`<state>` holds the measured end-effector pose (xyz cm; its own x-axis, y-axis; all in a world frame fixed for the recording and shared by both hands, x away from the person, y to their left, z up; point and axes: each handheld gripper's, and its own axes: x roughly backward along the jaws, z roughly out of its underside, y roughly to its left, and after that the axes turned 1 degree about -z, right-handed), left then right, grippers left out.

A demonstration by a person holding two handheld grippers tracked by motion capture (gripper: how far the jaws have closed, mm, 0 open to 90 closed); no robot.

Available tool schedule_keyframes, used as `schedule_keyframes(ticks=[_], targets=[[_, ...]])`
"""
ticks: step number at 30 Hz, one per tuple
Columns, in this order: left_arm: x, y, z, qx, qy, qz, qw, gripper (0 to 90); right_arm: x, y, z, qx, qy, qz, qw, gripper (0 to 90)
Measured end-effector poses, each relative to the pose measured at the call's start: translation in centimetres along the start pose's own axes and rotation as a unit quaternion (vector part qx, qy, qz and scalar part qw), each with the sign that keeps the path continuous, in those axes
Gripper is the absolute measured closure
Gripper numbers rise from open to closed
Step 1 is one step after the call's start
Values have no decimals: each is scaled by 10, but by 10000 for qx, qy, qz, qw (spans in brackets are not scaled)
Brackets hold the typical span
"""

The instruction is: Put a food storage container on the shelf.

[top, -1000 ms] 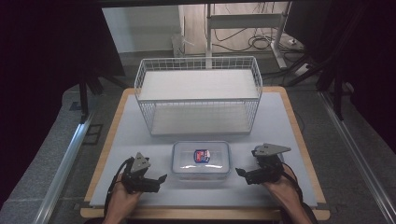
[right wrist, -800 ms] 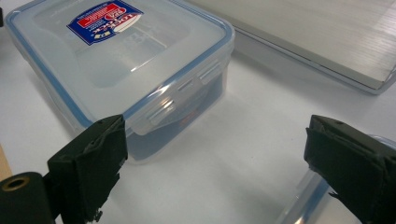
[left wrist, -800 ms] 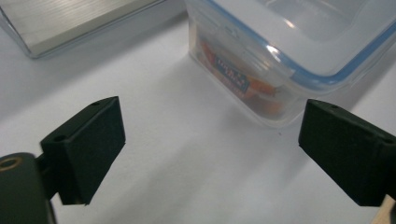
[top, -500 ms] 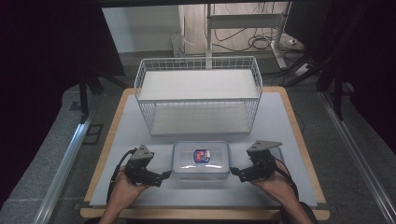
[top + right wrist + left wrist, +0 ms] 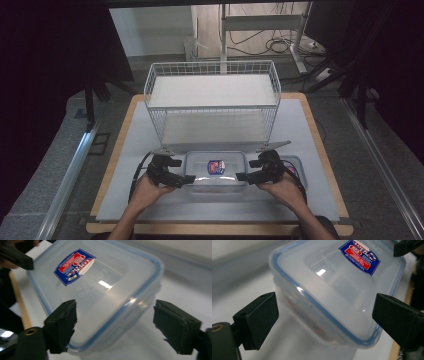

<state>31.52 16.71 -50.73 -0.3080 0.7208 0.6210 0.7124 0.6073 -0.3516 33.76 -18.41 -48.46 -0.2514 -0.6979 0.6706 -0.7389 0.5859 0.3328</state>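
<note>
Clear lidded container (image 5: 215,170) with red and blue label, resting on the pale surface (image 5: 305,130) just in front of the white wire basket (image 5: 212,100). Left claw (image 5: 189,178) at its left end, jaws wide, just been closing slightly. Right claw (image 5: 241,176) at its right end, wide too, closing, pads not pressing.

Both forearms reach in low, side by side. The left hand-held gripper (image 5: 189,178) and right hand-held gripper (image 5: 242,176) point inward toward each other, jaws spread; the right's have just been narrowing.
</note>
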Motion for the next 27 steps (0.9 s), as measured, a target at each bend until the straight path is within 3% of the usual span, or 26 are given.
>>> schedule_keyframes(ticks=[5, 8, 15, 21, 27], targets=[[-9, 6, -1, 271, 73, 380, 9989, 43, -11, -8, -2, -525, 205, -418, 9975, 121], [-8, 5, -1, 374, 102, 381, 9985, 66, -14, -11, -2, -725, 278, -599, 9952, 135], [6, -9, 4, 278, -36, 145, 9995, 213, 1, -7, 1, -667, 76, -557, 9962, 296], [17, -17, 20, 442, -198, 257, 9985, 322, 12, 2, 10, -612, -204, -494, 9967, 417], [24, -15, 28, 632, -432, 394, 9963, 462, 20, 8, 17, -527, -313, -510, 9968, 465]])
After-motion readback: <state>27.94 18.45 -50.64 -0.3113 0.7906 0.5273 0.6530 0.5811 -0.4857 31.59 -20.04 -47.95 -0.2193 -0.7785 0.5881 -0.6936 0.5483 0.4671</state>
